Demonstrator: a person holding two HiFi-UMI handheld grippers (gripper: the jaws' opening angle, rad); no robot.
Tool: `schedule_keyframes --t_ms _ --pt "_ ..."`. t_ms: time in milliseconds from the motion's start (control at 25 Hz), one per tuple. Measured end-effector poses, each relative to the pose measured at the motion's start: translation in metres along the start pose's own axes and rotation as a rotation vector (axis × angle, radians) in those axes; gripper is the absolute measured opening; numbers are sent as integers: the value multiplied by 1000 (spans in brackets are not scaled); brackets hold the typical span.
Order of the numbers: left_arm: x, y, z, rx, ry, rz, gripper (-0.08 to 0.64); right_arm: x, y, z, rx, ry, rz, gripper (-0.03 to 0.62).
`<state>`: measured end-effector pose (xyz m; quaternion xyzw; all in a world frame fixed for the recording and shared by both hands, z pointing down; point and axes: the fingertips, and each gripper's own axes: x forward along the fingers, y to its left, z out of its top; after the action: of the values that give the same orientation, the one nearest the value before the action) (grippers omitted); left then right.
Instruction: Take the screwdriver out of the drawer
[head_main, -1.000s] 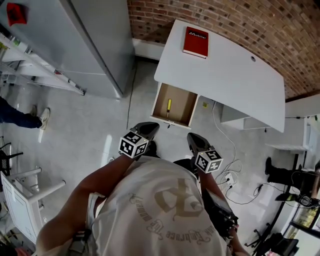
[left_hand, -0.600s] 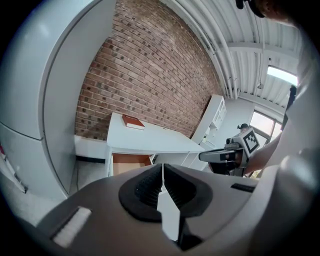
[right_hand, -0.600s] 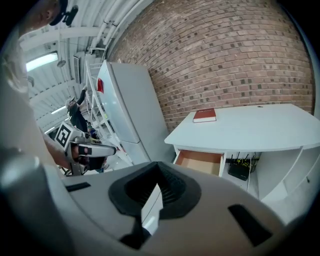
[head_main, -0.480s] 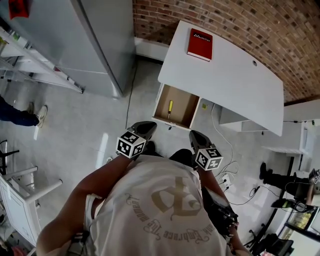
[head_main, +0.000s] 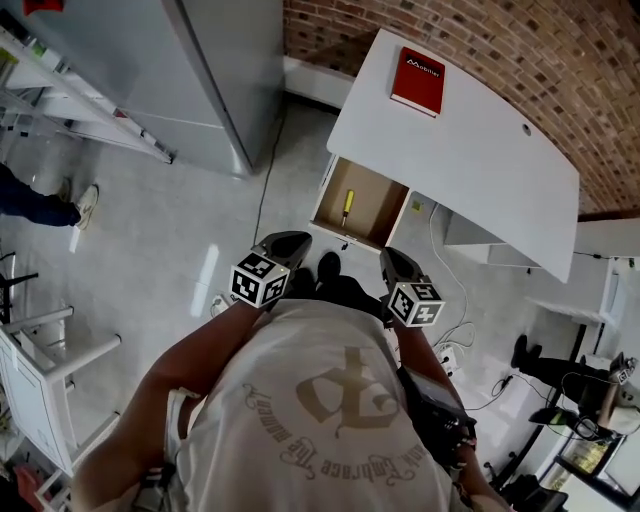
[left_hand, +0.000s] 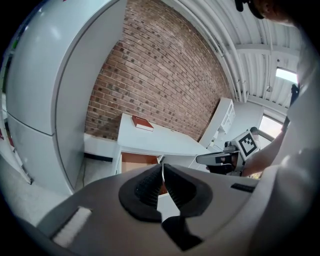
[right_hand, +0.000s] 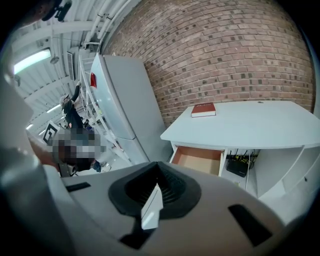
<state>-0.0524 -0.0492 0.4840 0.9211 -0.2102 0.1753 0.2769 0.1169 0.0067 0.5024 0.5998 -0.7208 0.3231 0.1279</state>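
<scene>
The white desk's drawer (head_main: 380, 204) stands pulled open, and a screwdriver (head_main: 347, 204) with a yellow handle lies inside near its left wall. My left gripper (head_main: 289, 243) and right gripper (head_main: 392, 261) hover side by side just short of the drawer front, apart from it. In the left gripper view the left gripper (left_hand: 162, 172) has its pads together with nothing between them, and the drawer (left_hand: 136, 161) shows beyond. The right gripper (right_hand: 157, 186) is likewise shut and empty, with the drawer (right_hand: 197, 158) ahead; the screwdriver is hidden in both gripper views.
A red book (head_main: 418, 80) lies on the white desk top (head_main: 480, 150). A tall grey cabinet (head_main: 150, 70) stands left of the desk against the brick wall. Cables and a power strip (head_main: 455, 350) lie on the floor at the right. White shelving (head_main: 40, 370) stands at the left.
Both grippers have drifted closer to the open drawer's front as the person stepped toward the desk. Both pairs of jaws stayed shut.
</scene>
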Motion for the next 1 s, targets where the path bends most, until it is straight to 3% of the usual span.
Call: schedule_keyframes --t_ms 1000 --pt "26 16 -10 -86 37 111 15 82 -35 -19 9 131 85 6"
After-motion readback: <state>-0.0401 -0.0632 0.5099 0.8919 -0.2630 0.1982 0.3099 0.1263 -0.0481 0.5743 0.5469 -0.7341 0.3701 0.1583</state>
